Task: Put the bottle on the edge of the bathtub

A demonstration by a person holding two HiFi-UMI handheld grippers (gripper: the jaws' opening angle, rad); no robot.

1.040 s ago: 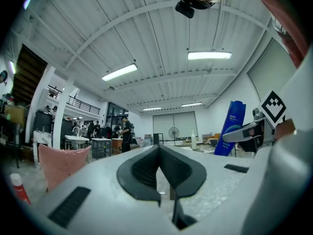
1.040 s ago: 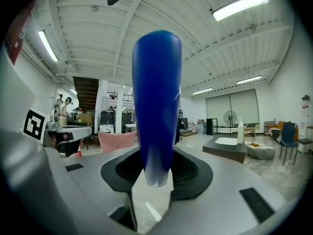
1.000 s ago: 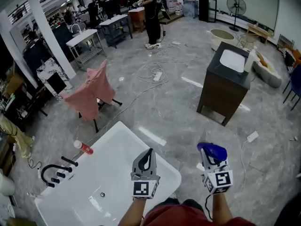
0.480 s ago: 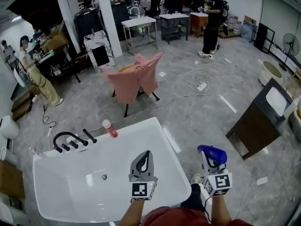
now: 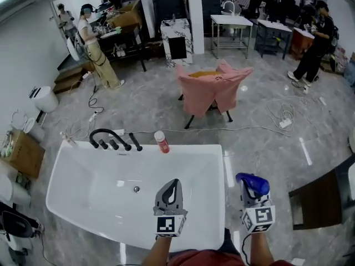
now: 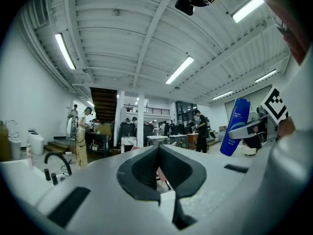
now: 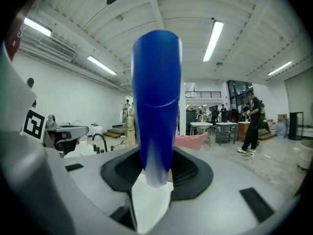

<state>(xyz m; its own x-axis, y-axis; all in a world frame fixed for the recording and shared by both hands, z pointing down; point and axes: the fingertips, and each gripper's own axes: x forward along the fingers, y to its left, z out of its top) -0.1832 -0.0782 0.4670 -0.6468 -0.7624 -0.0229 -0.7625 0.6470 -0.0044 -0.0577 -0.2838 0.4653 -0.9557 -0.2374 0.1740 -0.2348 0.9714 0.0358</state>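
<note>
A tall blue bottle stands upright in my right gripper, which is shut on its lower end. It hovers just right of the white bathtub's right rim, over the grey floor. In the right gripper view the blue bottle rises straight up between the jaws of the right gripper. My left gripper hangs over the tub's near right part, jaws together and empty. From the left gripper view, the left gripper shows nothing between its jaws, and the blue bottle appears at the right.
A small red-and-white bottle stands on the tub's far rim beside a black faucet set. A chair draped in pink cloth is behind the tub. A dark cabinet stands at right, a cardboard box at left. People work at the back.
The head view has swung left, so the bathtub now lies square in front instead of at an angle. Both grippers keep their spots in the view, the blue bottle still gripped.
</note>
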